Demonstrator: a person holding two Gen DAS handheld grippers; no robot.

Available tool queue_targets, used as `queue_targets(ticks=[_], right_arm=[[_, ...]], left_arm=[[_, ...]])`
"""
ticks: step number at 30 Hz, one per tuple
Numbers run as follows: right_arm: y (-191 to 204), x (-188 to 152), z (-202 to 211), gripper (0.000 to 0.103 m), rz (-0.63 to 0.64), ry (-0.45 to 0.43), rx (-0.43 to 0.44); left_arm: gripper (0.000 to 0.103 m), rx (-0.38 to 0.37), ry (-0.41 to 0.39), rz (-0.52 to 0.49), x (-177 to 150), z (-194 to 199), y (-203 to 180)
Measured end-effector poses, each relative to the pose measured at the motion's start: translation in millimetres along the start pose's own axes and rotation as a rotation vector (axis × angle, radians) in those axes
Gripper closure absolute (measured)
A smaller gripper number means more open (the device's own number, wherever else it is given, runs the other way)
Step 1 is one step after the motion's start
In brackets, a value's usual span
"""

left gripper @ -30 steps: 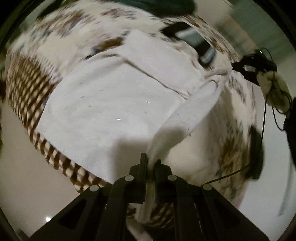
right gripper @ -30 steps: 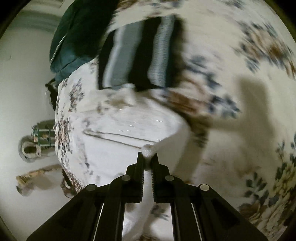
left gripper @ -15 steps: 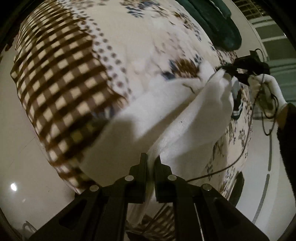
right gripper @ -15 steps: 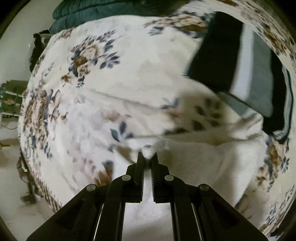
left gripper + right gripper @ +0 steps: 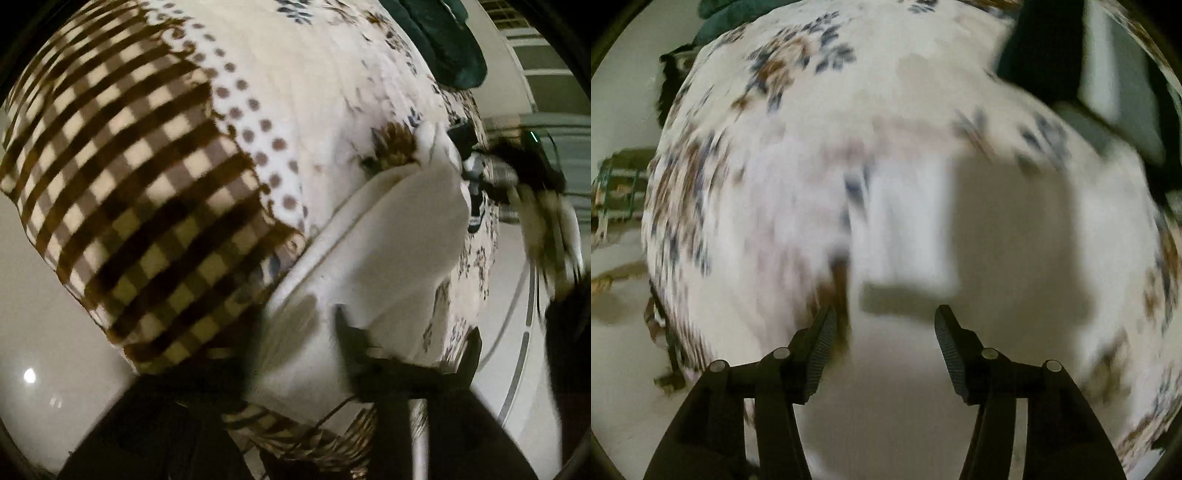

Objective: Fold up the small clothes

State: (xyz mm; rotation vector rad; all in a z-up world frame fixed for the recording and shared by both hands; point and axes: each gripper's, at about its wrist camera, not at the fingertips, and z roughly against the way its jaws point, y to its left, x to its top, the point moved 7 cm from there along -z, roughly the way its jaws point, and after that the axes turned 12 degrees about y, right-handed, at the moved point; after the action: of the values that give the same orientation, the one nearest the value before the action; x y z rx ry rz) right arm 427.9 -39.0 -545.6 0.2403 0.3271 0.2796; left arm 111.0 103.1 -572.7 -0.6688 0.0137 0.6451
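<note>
A white cloth point(image 5: 388, 236) lies folded over on the bed, running from my left gripper point(image 5: 295, 325) up toward the right gripper point(image 5: 517, 173) seen far right. The left gripper's jaws stand apart, blurred, with the cloth lying between and beyond them. In the right wrist view the white cloth point(image 5: 908, 229) lies just ahead of the right gripper point(image 5: 884, 332), which is open and empty. The picture is motion-blurred.
The bed carries a floral blanket point(image 5: 332, 74) with a brown checked border point(image 5: 122, 177). A dark green cushion point(image 5: 443, 40) lies at the far end. A black and grey striped garment point(image 5: 1108, 74) lies at the upper right. Pale floor point(image 5: 44, 350) lies beside the bed.
Both grippers have opened and let go of the white cloth. The cloth has dropped onto the bed in a fold. Both cameras have swung.
</note>
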Motion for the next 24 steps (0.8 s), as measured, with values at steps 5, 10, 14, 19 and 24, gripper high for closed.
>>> queue_targets(ticks=[5, 10, 14, 19, 24], right_arm=[[-49.5, -162.6, -37.5, 0.045, -0.115, 0.08, 0.049], [-85.7, -297.0, -131.3, 0.046, -0.346, 0.204, 0.267], [-83.6, -337.1, -177.8, 0.099, -0.379, 0.147, 0.401], [-92.1, -385.4, -172.0, 0.101, -0.442, 0.015, 0.325], [-80.9, -429.1, -168.7, 0.101, -0.383, 0.022, 0.27]], left_arm=[[0.049, 0.075, 0.047, -0.083, -5.5, -14.3, -7.4], [0.049, 0.155, 0.05, -0.123, -12.6, -28.1, -11.9], [0.049, 0.202, 0.054, -0.13, -18.1, -37.6, -10.4], [0.049, 0.251, 0.057, -0.159, -23.2, -42.6, -12.0], [0.053, 0.291, 0.051, -0.182, -25.2, -47.5, -11.7]])
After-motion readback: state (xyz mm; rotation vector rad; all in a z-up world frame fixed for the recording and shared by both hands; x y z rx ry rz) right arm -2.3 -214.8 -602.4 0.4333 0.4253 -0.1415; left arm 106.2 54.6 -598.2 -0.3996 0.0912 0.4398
